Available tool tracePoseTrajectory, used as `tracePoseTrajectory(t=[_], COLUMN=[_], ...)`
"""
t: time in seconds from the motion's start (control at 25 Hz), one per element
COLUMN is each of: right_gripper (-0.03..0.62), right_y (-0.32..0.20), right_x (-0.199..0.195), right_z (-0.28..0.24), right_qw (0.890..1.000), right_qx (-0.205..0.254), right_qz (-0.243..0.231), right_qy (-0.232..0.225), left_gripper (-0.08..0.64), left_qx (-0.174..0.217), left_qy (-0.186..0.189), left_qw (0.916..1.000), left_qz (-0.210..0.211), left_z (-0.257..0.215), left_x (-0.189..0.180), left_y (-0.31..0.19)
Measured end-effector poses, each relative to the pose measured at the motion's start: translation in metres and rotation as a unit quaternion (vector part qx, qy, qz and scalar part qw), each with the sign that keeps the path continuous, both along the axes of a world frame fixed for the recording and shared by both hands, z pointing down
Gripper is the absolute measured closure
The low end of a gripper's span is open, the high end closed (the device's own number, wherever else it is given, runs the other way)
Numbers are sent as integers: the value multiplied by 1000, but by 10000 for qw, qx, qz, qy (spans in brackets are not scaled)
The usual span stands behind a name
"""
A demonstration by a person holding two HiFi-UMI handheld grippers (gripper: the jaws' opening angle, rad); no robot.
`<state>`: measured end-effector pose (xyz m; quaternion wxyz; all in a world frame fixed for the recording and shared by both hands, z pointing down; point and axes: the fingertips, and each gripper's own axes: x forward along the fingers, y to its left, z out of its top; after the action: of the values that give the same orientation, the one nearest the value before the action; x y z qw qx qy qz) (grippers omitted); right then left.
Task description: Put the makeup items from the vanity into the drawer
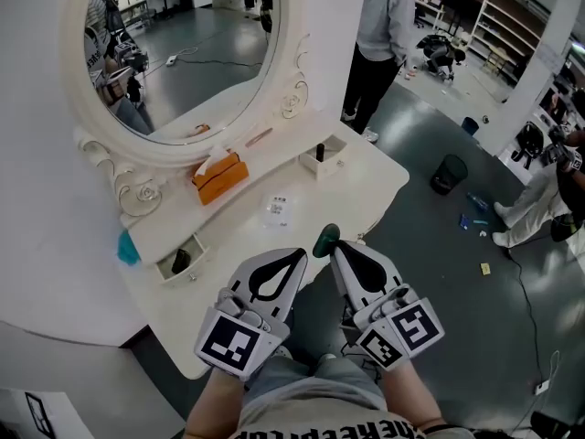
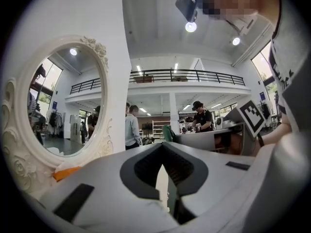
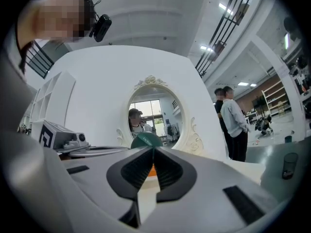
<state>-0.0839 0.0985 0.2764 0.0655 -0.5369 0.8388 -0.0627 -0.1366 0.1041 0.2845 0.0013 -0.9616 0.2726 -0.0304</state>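
Observation:
My right gripper (image 1: 335,246) is shut on a small dark green makeup item (image 1: 325,241) at its tips, just off the front edge of the white vanity (image 1: 366,186). The right gripper view shows the green item (image 3: 146,140) as a rounded cap above the closed jaws of the right gripper (image 3: 151,150). Just left of it, my left gripper (image 1: 299,255) is shut and holds nothing. In its own view the left gripper (image 2: 164,145) has its tips touching. An orange box (image 1: 219,179) and a small white packet (image 1: 278,208) lie on the vanity top. No large drawer is in view.
An oval mirror (image 1: 183,44) stands at the vanity's back. Two small open compartments, left (image 1: 180,262) and right (image 1: 322,156), each hold a dark item. A teal thing (image 1: 128,248) sits at the left end. A person (image 1: 382,26) stands behind the vanity; a black bin (image 1: 448,172) is on the floor.

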Motion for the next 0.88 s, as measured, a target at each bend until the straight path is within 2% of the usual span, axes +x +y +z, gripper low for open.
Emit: tracePoseTrajectory(t=[0.4, 0.64, 0.88], right_gripper=[563, 563, 563], right_y=[-8, -23, -46], right_x=[5, 21, 49], right_z=[3, 6, 7], right_qw=[9989, 9990, 9997], right_qx=[6, -21, -4], right_qz=[453, 430, 205], right_qy=[86, 86, 115], left_gripper=[548, 548, 548], left_qx=[-38, -85, -68], left_qy=[43, 38, 21], left_qw=[9990, 9993, 9998], left_qz=[443, 353, 192], left_z=[6, 10, 11], left_x=[5, 18, 51], left_y=[-13, -28, -50])
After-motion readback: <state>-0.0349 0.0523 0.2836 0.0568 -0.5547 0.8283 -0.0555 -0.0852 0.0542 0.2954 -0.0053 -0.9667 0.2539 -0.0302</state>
